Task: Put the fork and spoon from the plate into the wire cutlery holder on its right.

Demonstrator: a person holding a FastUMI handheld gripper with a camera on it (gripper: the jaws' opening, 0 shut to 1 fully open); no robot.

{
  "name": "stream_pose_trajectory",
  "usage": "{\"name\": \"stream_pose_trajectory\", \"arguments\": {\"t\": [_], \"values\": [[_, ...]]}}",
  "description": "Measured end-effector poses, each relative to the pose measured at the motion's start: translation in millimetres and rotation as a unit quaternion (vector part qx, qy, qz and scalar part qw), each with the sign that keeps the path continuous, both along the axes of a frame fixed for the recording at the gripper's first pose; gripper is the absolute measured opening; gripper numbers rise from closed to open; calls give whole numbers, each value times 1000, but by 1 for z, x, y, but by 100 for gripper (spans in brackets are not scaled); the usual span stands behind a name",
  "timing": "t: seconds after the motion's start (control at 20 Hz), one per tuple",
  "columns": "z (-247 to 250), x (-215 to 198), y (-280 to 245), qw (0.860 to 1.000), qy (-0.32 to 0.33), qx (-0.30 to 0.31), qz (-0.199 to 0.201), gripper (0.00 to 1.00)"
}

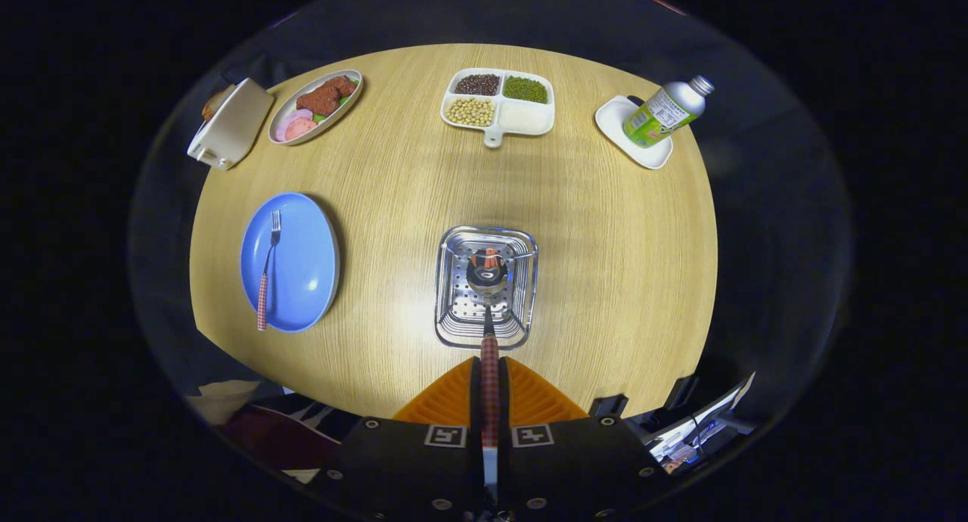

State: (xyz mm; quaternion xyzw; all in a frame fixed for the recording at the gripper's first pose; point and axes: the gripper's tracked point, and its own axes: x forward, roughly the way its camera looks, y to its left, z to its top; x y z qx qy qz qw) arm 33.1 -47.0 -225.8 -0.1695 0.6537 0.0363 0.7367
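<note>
My gripper (490, 389) is shut on the red-checked handle of the spoon (488, 280), its orange fingers (446, 397) pressed on both sides. The spoon points straight ahead, its steel bowl hanging over the opening of the wire cutlery holder (522, 242), a square metal basket seen from above in the middle of the round wooden table (605, 280). Left of the holder sits the blue plate (306, 261) with the fork (267, 276) lying along it, tines away from me, checked handle toward me.
Along the far side stand a divided white dish of beans (529, 117), an oval dish of food (314, 106), a white box-like container (231, 125) at far left, and a green-labelled bottle (665, 113) lying on a small white dish (612, 117) at far right.
</note>
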Motion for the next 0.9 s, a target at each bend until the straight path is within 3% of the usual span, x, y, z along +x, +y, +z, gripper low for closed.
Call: {"name": "stream_pose_trajectory", "arguments": {"t": [0.35,0.65,0.85,0.9], "values": [[-11,6,6,1000,17,4,-11,8],[-4,17,15,999,-17,21,-24,17],[11,29,22,996,-84,24,-9,34],[16,31,26,994,-104,26,-7,43]]}}
